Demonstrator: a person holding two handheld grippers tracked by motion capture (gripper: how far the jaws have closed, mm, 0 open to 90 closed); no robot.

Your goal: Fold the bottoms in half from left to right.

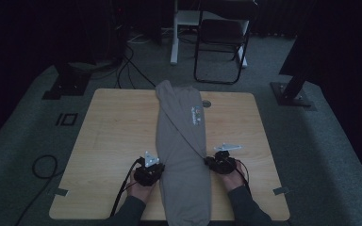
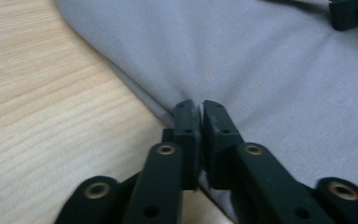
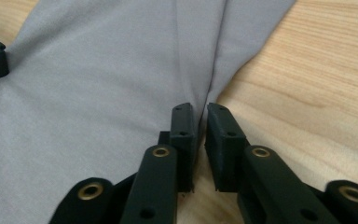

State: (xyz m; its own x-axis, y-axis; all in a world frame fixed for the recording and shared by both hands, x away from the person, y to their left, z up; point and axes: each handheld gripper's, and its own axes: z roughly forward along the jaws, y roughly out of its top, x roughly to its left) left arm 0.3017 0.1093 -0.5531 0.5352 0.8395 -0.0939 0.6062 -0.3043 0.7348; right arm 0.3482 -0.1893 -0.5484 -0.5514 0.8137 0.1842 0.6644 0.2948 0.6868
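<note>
Lengthwise down the middle of the wooden table point(image 1: 113, 122) lies a grey garment point(image 1: 181, 141), folded into a long narrow strip that runs from the far edge to the near edge, where its end reaches the table's rim. A small light print point(image 1: 196, 114) shows on its upper half, and a diagonal fold crosses it from upper left toward the right side.

At the strip's left edge sits the left gripper point(image 1: 156, 165). In the left gripper view its jaws stand almost together around the garment's border point(image 2: 168, 112), with a thin fold of cloth caught between the pads and only a sliver of gap between them. The right gripper point(image 1: 210, 162) sits at the opposite edge, level with the first. In the right gripper view its jaws are likewise nearly closed, pinching the cloth edge point(image 3: 200, 98) where it meets the wood, and the fabric puckers toward the pinch.

Both hands come in from the near side, sleeves dark, with cables trailing back from the grippers. Beyond the table, on the grey carpet, stands a black chair point(image 1: 221, 37), beside a white desk leg point(image 1: 174, 33), and cables lie on the floor at the left.
</note>
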